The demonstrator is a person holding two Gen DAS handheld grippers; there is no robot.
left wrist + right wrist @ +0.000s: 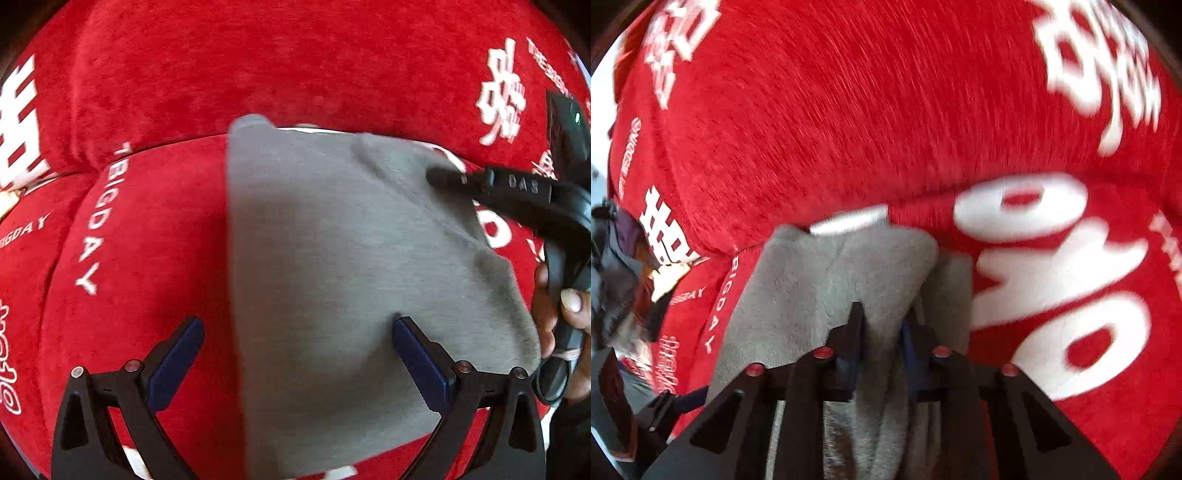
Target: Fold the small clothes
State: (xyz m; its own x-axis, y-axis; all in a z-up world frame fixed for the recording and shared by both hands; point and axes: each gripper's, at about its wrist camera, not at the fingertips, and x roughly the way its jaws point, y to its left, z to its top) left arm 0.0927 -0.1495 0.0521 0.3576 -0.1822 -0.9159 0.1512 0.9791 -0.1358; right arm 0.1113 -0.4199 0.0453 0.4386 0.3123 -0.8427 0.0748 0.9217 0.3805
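Red sofa cover (177, 206) (white lettering) under grey cloth (332, 258), right hand-held gripper (882, 325) pinching it.

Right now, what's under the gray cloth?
The gray cloth lies on the red cover with white lettering, which shows all around it. Whatever is directly beneath is covered.

Bright, even daylight on the red sofa cover (258, 74). Heavy fisheye bending with dark corners in both views. The right wrist view is motion-blurred, its white lettering (1052, 266) smeared; the left view's grey cloth (332, 258) is slightly soft.
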